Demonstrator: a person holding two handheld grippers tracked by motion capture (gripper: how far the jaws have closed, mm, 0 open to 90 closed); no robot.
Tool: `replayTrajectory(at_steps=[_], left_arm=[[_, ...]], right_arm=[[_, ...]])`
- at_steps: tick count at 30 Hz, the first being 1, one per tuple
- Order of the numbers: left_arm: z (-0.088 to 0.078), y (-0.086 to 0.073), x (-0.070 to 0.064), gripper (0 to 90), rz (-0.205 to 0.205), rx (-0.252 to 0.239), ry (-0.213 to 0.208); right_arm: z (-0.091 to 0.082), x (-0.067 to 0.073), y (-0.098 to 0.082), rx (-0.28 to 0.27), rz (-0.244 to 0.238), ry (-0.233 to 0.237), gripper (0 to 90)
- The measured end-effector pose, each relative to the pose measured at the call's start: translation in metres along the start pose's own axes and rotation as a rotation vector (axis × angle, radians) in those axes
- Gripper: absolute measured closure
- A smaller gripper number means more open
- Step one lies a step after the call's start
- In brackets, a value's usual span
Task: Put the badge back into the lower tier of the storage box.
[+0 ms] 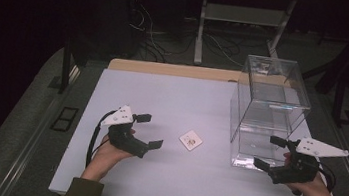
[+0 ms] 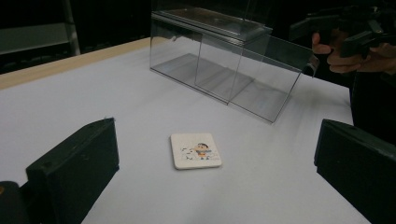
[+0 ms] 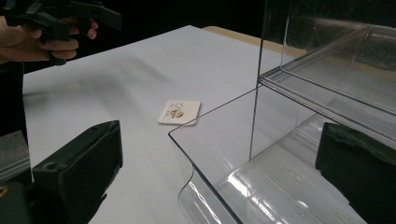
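On the white counter (image 1: pixel 172 102) a small square card (image 1: pixel 191 140) lies flat between the two hands, left tongs (image 1: pixel 149 130) spread wide beside it and holding nothing. From the left gripper view the card (image 2: pixel 195 150) shows a little cartoon figure. Right tongs (image 1: pixel 270 152), also wide and empty, sit at the clear plastic box (image 1: pixel 267 109), one jaw seen through its wall in the right gripper view.

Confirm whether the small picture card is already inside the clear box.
No: the card lies flat on the white table, apart from the clear box.
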State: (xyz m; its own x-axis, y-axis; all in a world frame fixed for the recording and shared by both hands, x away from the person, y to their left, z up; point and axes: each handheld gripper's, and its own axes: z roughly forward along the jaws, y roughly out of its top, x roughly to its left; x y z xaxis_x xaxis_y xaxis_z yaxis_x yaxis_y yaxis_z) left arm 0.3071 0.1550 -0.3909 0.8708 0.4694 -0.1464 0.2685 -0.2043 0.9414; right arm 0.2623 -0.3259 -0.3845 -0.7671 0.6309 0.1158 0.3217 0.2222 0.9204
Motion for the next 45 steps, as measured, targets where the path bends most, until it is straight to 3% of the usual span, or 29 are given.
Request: replayTrajectory(at_steps=[45], left_arm=[[0.052,0.012,0.0,0.0,0.019,0.026,-0.038]], right_arm=[[-0.001,-0.001,-0.001,-0.013,0.01,0.007,0.5]])
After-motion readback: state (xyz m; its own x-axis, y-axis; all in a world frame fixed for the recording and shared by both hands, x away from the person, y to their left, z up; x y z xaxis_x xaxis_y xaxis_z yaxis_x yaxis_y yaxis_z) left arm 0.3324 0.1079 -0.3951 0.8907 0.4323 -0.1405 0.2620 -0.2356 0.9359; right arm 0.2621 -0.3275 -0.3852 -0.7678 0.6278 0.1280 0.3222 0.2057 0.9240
